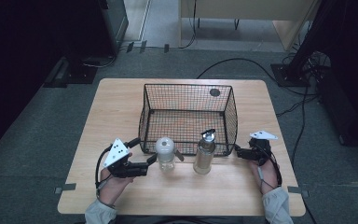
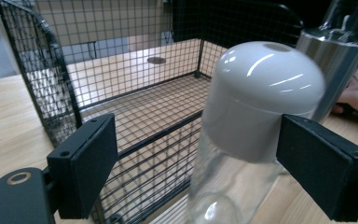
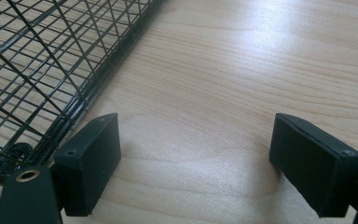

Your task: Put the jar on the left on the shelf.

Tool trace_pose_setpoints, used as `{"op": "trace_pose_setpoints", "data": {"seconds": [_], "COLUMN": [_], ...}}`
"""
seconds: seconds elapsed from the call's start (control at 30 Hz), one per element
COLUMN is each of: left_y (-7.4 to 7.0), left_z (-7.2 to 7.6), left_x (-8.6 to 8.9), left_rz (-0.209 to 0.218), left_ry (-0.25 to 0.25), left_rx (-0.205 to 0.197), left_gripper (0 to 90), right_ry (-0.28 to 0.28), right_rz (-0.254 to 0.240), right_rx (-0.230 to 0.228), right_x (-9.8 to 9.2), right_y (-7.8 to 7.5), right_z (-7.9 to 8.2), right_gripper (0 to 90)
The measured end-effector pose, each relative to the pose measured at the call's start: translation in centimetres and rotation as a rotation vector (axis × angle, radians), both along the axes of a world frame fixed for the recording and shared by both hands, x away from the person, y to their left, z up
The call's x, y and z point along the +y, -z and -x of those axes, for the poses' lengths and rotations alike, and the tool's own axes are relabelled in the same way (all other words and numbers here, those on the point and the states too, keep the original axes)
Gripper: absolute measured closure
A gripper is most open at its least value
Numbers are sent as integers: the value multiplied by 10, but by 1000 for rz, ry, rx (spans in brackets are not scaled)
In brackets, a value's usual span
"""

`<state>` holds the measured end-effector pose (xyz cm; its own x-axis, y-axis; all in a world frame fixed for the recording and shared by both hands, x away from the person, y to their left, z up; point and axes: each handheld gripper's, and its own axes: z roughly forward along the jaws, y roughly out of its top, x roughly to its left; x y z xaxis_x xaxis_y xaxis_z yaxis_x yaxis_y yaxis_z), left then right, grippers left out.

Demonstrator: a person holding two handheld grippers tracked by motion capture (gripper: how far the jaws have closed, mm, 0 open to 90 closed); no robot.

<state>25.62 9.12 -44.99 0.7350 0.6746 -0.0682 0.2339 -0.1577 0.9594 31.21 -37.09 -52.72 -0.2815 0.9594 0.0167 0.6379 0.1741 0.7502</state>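
- Left gripper (image 1: 152,159), lower left of centre in the high view: jaws wide apart, straddling the white-capped clear bottle (image 1: 165,154); in the left gripper view the cap (image 2: 265,93) sits toward the right jaw, possibly touching it, with a clear gap to the left jaw; no grip made.
- Bottle stands upright on the counter (image 1: 121,107), just in front of the wire basket (image 1: 189,88) at frame centre; a steel bottle (image 1: 204,151) stands near, to its right.
- Right gripper (image 1: 237,150), lower right: jaws wide open and empty over bare counter beside the basket's corner (image 3: 51,70).
- Judged step: grasping the bottle for the basket.
- Recommended: centre the jaws first (the bottle is off-centre); close on the cap's straight wall, below the dome; close slowly, as glossy plastic may slip; lift straight, clear of the steel bottle and basket rim.
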Motion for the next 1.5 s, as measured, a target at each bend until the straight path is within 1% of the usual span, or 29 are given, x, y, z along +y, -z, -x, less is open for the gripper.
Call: {"op": "trace_pose_setpoints", "data": {"seconds": [0.1,0.2,0.27,0.33,0.4,0.57,0.63,0.73,0.8,0.93,1.07,1.13,1.23,1.27,1.33,1.37,1.5], "left_y": [0,1,2,3,4,7,9,9,10,12,15,17,18,19,20,20,19], "left_z": [2,3,4,5,6,4,4,3,2,-2,-7,-9,-13,-13,-16,-16,-15], "left_x": [-2,-6,-9,-11,-14,-20,-22,-25,-27,-34,-40,-43,-46,-47,-48,-49,-50], "left_rz": [21,49,52,39,39,27,16,13,21,15,7,7,-1,2,7,7,-12], "left_ry": [6,11,16,25,39,46,43,38,38,51,68,77,91,96,115,117,116], "left_rx": [-3,5,2,1,1,7,3,-1,-4,-8,-3,-1,6,7,18,15,6], "left_gripper": [127,127,128,128,127,128,128,128,128,137,138,169,171,216,249,284,292], "right_ry": [0,0,1,1,2,7,9,12,15,24,30,29,29,29,32,32,34], "right_rz": [0,0,0,0,0,0,0,0,0,2,-1,2,2,2,-1,-1,0], "right_rx": [0,0,0,0,0,1,1,0,0,0,-1,-1,-2,-1,1,0,0], "right_x": [0,0,0,0,0,1,1,1,1,2,2,1,1,1,1,0,-1], "right_y": [0,0,0,0,0,0,0,0,0,0,0,0,0,0,0,0,0], "right_z": [0,0,0,0,0,0,0,0,0,2,6,8,10,11,13,13,15], "right_gripper": [161,160,161,160,160,160,160,160,161,161,161,161,161,161,161,161,161]}}
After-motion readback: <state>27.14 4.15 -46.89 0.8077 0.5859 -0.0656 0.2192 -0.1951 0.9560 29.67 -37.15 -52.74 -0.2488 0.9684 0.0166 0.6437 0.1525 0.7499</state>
